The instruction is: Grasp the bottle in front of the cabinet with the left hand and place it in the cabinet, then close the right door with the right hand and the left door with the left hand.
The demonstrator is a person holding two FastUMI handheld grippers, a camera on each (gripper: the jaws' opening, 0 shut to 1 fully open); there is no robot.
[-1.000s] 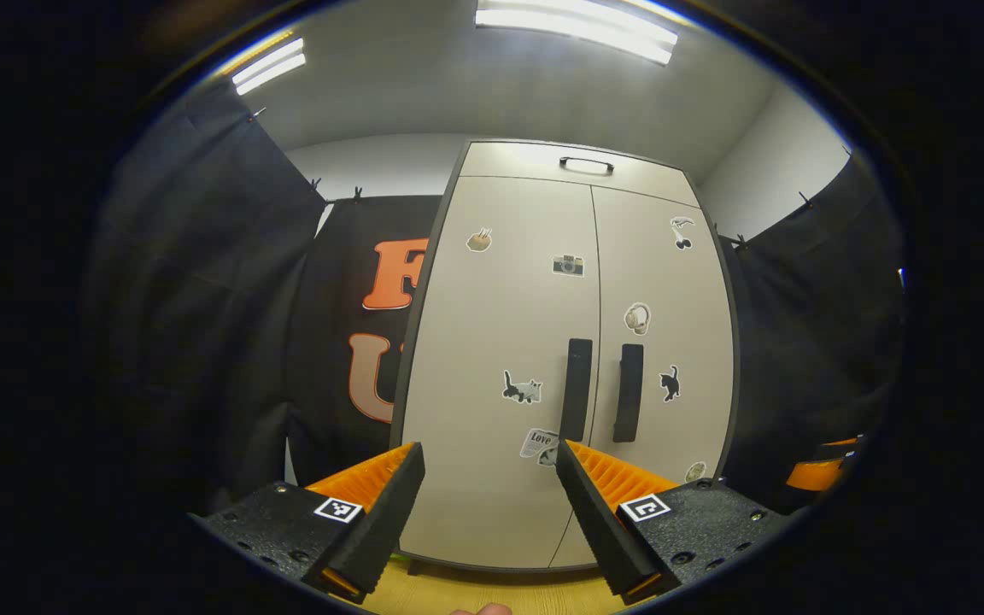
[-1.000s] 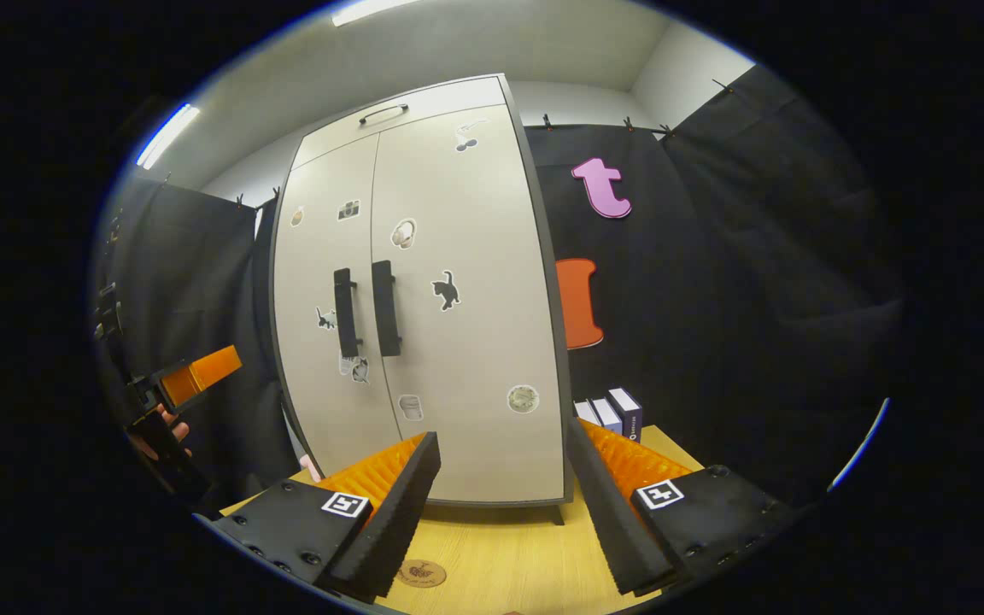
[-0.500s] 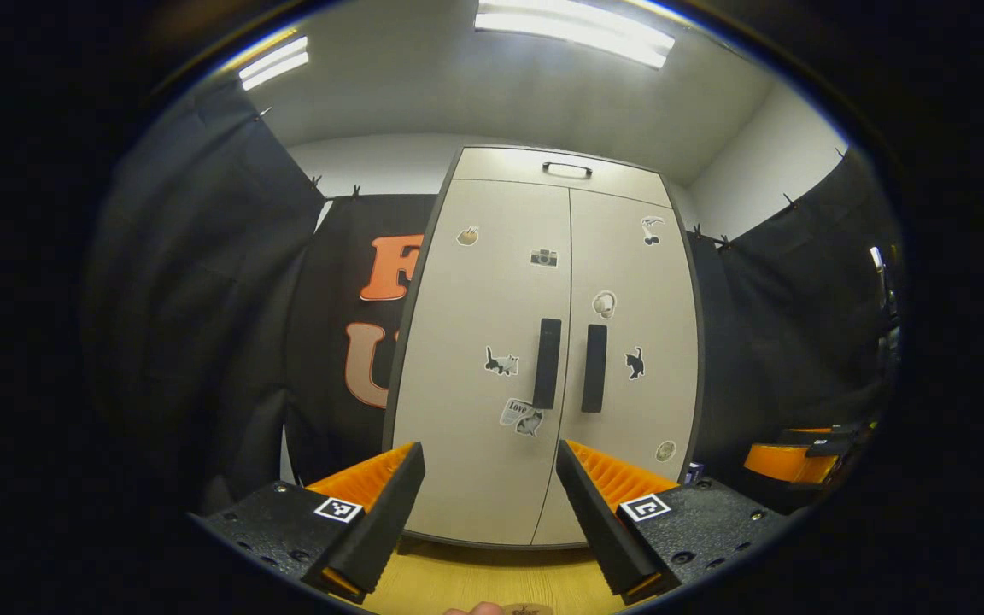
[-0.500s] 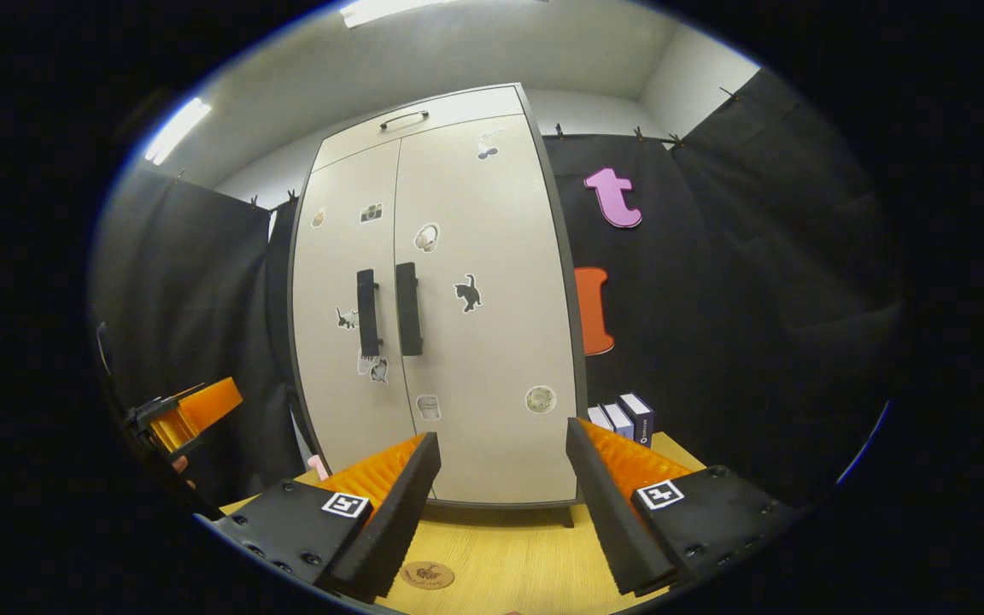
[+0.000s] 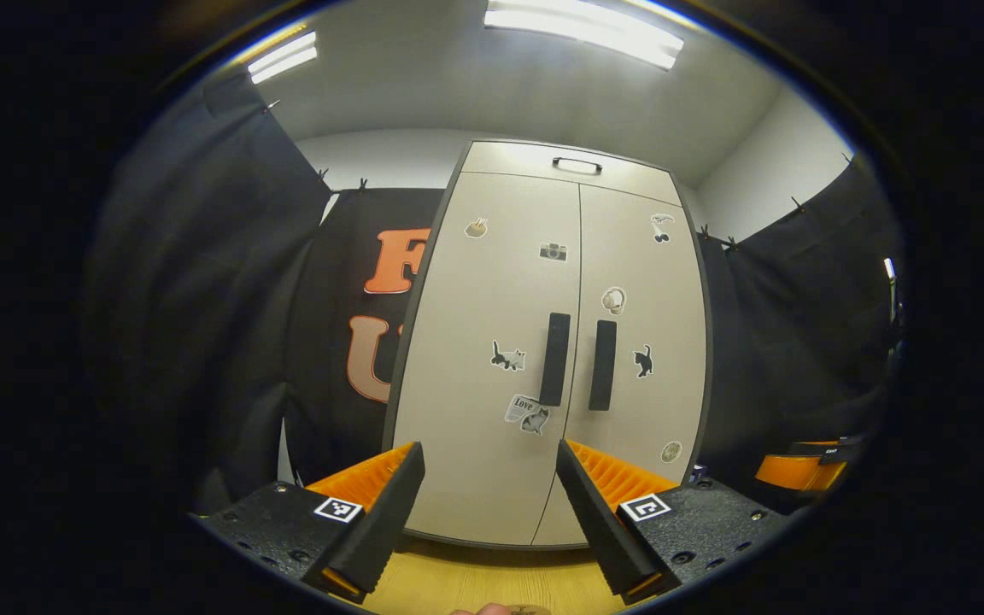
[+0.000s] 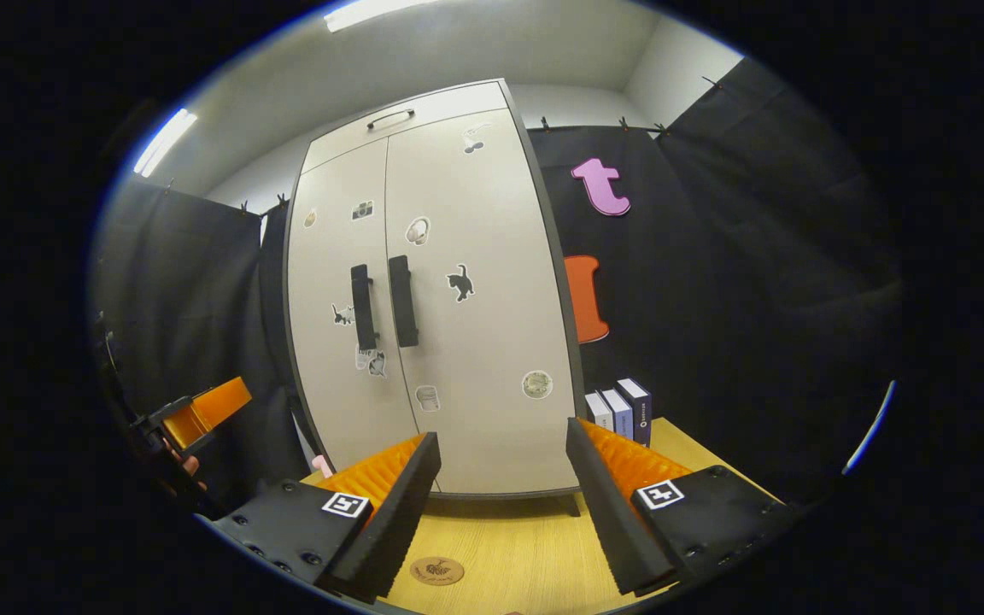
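Now both cabinet [image 5: 543,359] doors shut; L gripper [image 5: 489,495] & R gripper [image 6: 502,478] jaws wide, empty

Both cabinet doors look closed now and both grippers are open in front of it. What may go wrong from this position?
1. The left door and right door look flush, but a latch cannot be checked from here; one may spring back.
2. The left gripper and right gripper, both open, point at the cabinet; a forward drift may bump the handles.
3. The books beside the cabinet stand near the right gripper and may get knocked.
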